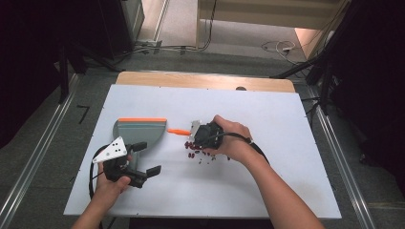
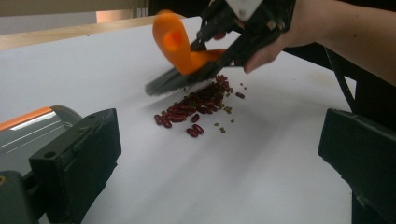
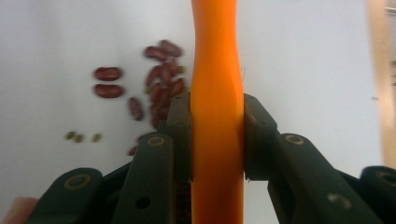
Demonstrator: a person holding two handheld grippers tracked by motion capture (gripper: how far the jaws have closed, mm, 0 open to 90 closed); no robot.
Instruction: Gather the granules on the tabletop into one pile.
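Item: sweeping of spilled beans on a white table (image 1: 267,191); person working with two hand-held grippers.

Right gripper (image 1: 199,135): jaws clenched on the orange handle of a small brush (image 2: 180,51); in the right gripper view the pads (image 3: 180,135) press the handle from both sides; bristles down at the far edge of the heap, handle tilted up.

Left gripper (image 1: 145,160): jaws released, nothing between them; one jaw lies just beside the dustpan (image 1: 139,131), whether touching it cannot be told; the other stands apart on bare table.

Beans (image 2: 196,105): dark red kidney beans in a loose heap near the table's middle, under and beside the right gripper; a few small green ones (image 2: 224,123) scattered at the heap's fringe.

Dustpan: grey body, orange strip on its far edge; lies left of the heap, apart from it, not held.

Hazards, as judged: the pan is ungripped, so beans pushed against it may shove it away or slide past; a hard stroke may flick round beans off across the smooth table; the small green ones may slip under the bristles; the slim handle may twist in the pads if the bristles drag.
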